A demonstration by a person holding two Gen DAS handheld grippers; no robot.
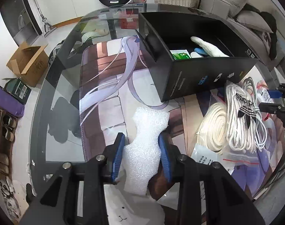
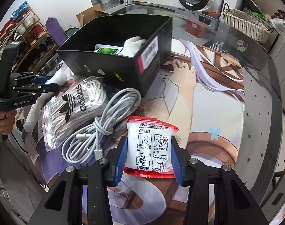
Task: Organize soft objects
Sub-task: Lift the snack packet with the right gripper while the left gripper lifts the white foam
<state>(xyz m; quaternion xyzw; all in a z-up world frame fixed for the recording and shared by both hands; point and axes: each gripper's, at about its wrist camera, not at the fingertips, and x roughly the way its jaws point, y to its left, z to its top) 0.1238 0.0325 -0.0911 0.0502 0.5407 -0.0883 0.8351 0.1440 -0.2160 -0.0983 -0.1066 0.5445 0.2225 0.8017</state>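
While a white glove [image 2: 132,46] and green packet [image 2: 106,50] are already lying in the black box [image 2: 112,69], both grippers are clamping further items just beside it. The left gripper [image 1: 141,150] is pinching foam wrap [image 1: 146,146] and the right gripper [image 2: 149,155] a red-edged sachet [image 2: 151,144] (both over the mat), leaving bagged laces [image 2: 76,105] and coiled cable [image 2: 105,120] waiting.

Glossy glass table [image 1: 54,86], matt black cardboard box [image 1: 195,75], bubbly white foam wrap [image 1: 146,150], shiny plastic packet [image 2: 151,146].

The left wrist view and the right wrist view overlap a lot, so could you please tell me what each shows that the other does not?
Only the left wrist view: the bubble wrap pinched in the left gripper. Only the right wrist view: the red-edged packet gripped by the right gripper. Both show the black box, the adidas bag and the white cable.
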